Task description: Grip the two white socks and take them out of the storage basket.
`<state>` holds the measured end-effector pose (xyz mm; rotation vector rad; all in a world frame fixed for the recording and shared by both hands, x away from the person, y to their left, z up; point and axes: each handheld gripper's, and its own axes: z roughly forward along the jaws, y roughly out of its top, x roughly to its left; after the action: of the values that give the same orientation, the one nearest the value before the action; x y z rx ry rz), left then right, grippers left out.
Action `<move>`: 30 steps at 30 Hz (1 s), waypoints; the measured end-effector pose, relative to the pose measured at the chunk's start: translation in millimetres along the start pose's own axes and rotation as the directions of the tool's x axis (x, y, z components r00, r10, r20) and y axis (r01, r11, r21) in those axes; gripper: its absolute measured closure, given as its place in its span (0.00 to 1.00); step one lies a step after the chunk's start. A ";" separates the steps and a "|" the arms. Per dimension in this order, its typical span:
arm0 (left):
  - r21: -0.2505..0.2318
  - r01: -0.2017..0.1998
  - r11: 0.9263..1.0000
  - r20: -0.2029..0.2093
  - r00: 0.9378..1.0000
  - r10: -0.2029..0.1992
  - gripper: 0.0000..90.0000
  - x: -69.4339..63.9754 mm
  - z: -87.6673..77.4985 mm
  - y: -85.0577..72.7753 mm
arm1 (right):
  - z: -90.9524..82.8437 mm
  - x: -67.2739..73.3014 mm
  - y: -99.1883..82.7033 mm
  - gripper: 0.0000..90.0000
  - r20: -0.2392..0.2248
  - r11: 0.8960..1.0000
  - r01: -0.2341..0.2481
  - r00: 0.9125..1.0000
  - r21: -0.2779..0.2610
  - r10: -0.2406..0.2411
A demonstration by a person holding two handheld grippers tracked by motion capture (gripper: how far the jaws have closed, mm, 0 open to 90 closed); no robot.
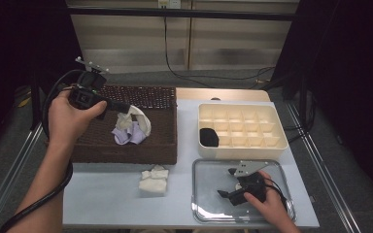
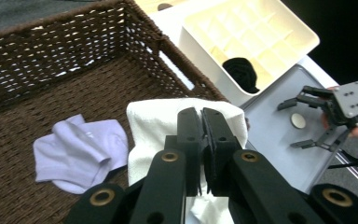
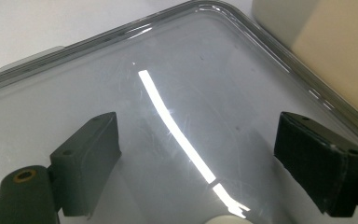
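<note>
White cloth [image 2: 156, 122] is clamped between the closed jaws of the left gripper [image 2: 201, 122], which holds it lifted above the floor of the brown wicker basket [image 1: 161, 145]; in the high view the same cloth hangs from the jaw tips over the basket's right half, and the left hand [image 1: 68, 121] grips the tool from the basket's left edge. A lilac cloth [image 2: 77, 151] lies crumpled on the basket floor just beside and partly under the white one. The right gripper [image 1: 228, 183] rests low over the clear tray [image 1: 201, 204] at the near right of the table, its jaws spread wide with nothing between them; the right gripper view confirms both pads apart above the bare glossy surface. The right hand [image 1: 267, 204] holds that tool at the tray's near edge. A cream divided organiser [image 1: 277, 141] stands behind the tray, with a black item [image 1: 209, 137] in its near left compartment. A folded white cloth [image 1: 154, 181] lies on the table just in front of the basket, apart from the tray.
</note>
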<state>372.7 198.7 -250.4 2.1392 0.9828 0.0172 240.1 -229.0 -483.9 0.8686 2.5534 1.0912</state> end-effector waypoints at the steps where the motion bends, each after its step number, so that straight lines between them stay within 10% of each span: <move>1: 0.000 -0.007 1.000 0.009 1.000 0.007 0.96 -1.5 -0.2 -0.3 | 0.0 0.0 0.0 0.15 0.000 1.000 0.000 1.000 0.000 0.000; 30: -0.004 -0.102 0.995 0.097 0.990 0.102 0.96 -42.9 2.0 -23.8 | 0.0 0.4 0.0 0.15 0.002 1.000 -0.003 1.000 0.000 0.003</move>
<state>327.9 179.1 -255.0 2.1679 0.8168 -0.0370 239.7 -228.7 -483.9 0.8731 2.5512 1.0908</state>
